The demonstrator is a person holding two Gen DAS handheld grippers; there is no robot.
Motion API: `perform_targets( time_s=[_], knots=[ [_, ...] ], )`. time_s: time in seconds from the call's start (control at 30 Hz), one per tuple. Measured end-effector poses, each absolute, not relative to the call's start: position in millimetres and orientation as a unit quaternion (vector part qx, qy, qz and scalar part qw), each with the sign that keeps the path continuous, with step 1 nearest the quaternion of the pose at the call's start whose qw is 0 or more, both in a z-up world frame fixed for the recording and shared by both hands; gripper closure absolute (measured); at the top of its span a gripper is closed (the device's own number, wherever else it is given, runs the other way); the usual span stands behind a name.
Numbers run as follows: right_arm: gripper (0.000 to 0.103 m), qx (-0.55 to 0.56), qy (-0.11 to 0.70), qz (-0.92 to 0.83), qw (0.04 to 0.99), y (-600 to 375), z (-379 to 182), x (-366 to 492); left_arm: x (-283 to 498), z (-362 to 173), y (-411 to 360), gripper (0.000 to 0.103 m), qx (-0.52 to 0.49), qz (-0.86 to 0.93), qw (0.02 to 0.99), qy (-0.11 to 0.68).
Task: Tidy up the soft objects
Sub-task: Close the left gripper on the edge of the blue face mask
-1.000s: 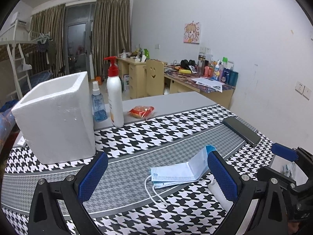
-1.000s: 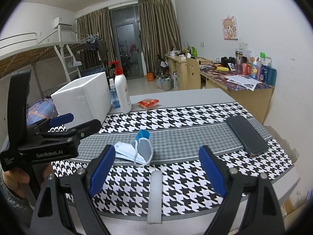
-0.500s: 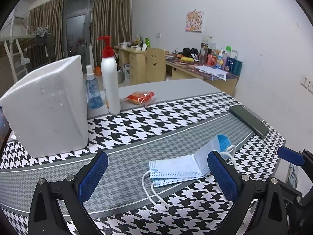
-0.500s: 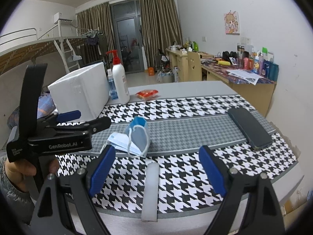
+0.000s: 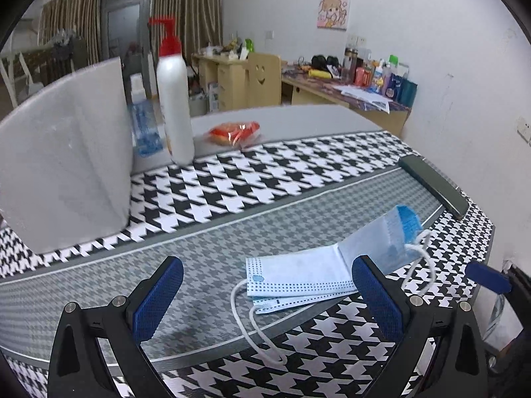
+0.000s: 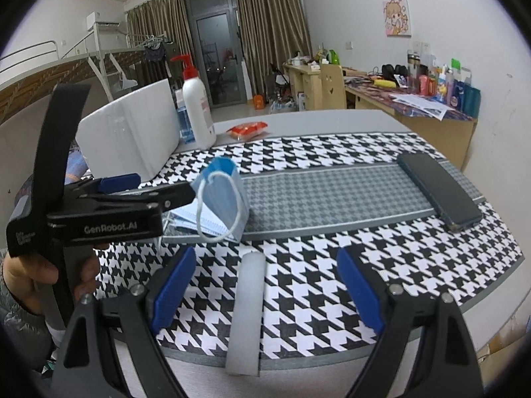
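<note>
Light blue face masks lie in a small pile on the houndstooth tablecloth, one end folded upward, ear loops trailing. They also show in the right wrist view. My left gripper is open, low over the cloth, with the masks lying between its blue pads. It shows from the side in the right wrist view. My right gripper is open and empty near the table's front edge, over a white foam stick. A white foam box stands at the left.
A white pump bottle and a small blue spray bottle stand beside the box. A red snack packet lies behind them. A black phone lies at the table's right end. Desks and a wall stand beyond.
My left gripper has moved down and forward, so the masks now lie between its pads. The right gripper has shifted slightly closer to the table. Nothing was grasped.
</note>
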State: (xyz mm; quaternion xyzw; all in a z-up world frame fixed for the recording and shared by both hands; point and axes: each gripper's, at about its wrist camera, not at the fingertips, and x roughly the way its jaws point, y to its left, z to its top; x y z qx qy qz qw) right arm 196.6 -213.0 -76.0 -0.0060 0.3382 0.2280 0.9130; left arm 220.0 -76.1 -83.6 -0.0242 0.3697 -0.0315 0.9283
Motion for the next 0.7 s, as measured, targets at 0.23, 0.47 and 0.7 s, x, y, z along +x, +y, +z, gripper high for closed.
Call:
perform_targets(
  time_s=[0.23, 0.47, 0.7],
  knots=[
    [0.013, -0.01, 0.353, 0.231, 0.907, -212.8, -86.0, 196.4, 230.6, -94.6, -74.8, 0.001, -0.027, -0.03, 0.92, 0.391],
    [0.013, -0.009, 0.353, 0.229, 0.907, -215.0, -86.6, 197.9, 244.3, -106.4, -75.3, 0.005, -0.03, -0.03, 0.906, 0.42],
    [0.013, -0.016, 0.357, 0.231, 0.905, -213.8, -89.4, 198.5, 249.1, -113.3, -77.9, 0.016, -0.017, -0.03, 0.901, 0.434]
  ],
)
